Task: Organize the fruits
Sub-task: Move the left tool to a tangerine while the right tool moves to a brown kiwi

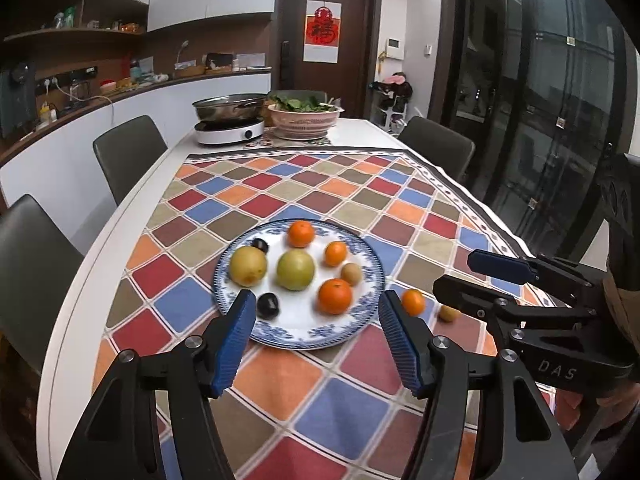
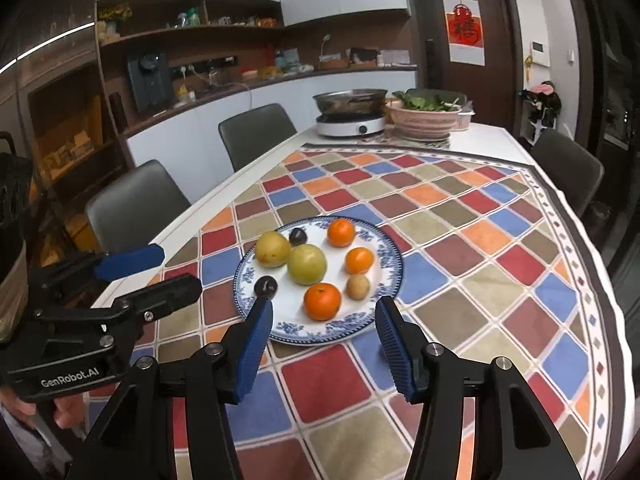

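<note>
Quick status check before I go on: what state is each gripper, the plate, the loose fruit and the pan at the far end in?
left gripper: open, empty, held above the near rim of the plate.
right gripper: open, empty, also over the plate's near rim.
plate: upright on the tablecloth, holding eight fruits.
tangerine: off the plate, on the cloth to its right.
small yellow fruit: off the plate, beside that tangerine.
pan: sitting on the cooker, no lid.

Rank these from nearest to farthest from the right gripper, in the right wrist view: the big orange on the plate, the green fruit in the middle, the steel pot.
From the open right gripper:
1. Big orange, on the plate's near side, just ahead of the fingertips.
2. Green fruit, at the plate's centre, behind the orange.
3. Steel pot, on the cooker at the table's far end.
</note>
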`<move>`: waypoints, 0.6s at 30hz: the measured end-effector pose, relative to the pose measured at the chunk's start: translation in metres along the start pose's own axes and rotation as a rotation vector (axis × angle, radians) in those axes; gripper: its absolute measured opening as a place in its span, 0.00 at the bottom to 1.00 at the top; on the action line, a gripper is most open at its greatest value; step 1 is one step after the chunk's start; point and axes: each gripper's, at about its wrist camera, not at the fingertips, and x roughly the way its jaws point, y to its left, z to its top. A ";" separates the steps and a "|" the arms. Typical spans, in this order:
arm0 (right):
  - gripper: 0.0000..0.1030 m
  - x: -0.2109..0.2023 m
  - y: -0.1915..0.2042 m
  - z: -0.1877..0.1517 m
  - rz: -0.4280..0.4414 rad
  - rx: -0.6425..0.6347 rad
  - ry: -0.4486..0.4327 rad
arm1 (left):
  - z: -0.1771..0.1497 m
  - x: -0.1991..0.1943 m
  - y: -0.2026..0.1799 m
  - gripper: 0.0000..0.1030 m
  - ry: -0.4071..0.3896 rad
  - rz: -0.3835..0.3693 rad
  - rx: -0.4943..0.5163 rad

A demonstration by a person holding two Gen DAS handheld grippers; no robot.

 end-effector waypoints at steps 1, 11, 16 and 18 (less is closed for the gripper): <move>0.53 -0.004 -0.001 -0.002 -0.006 -0.002 -0.003 | -0.001 0.000 -0.005 0.61 0.000 -0.004 0.005; 0.53 -0.018 -0.030 -0.023 -0.052 -0.013 0.021 | -0.020 0.017 -0.042 0.63 0.025 -0.007 0.053; 0.53 -0.009 -0.047 -0.035 -0.073 -0.015 0.058 | -0.033 0.032 -0.052 0.63 0.050 -0.034 0.070; 0.53 -0.004 -0.054 -0.041 -0.080 -0.017 0.077 | -0.036 0.039 -0.056 0.63 0.060 -0.050 0.081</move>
